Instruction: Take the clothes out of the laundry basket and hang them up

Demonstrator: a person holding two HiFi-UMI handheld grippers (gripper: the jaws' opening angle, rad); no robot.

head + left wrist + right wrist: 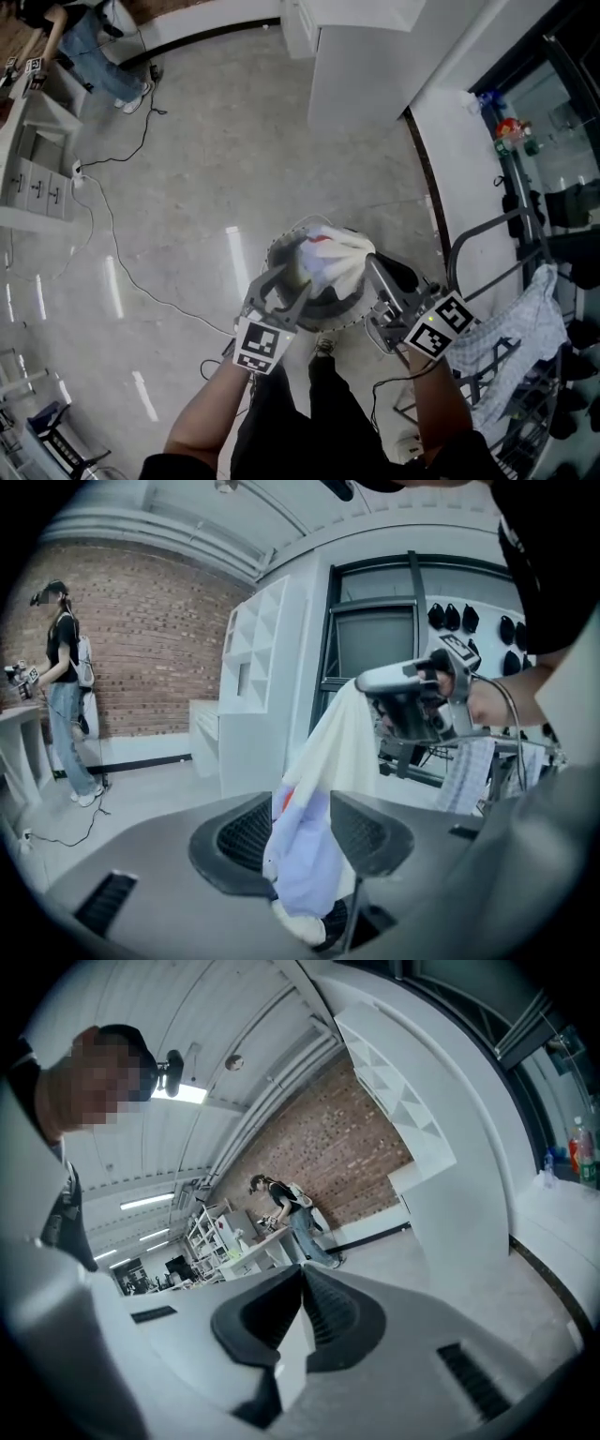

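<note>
A white garment (333, 258) with a pale lilac part and a red spot is held up over the round laundry basket (281, 251). My left gripper (292, 274) has its jaws on the garment's left side. In the left gripper view the cloth (309, 836) fills the wide gap between the pads of my left gripper (305, 808) and bunches at their base. My right gripper (377, 270) is shut on the garment's right edge. In the right gripper view a thin white fold (291, 1354) sits pinched in my right gripper (302, 1274). From the left gripper view the right gripper (412, 705) shows higher, pulling the cloth taut.
A drying rack (487, 253) stands at the right with a checked cloth (525, 337) hung on it. A white counter block (375, 56) is ahead. Cables (122, 253) trail over the floor at the left. Another person (89, 47) stands by a white table far left.
</note>
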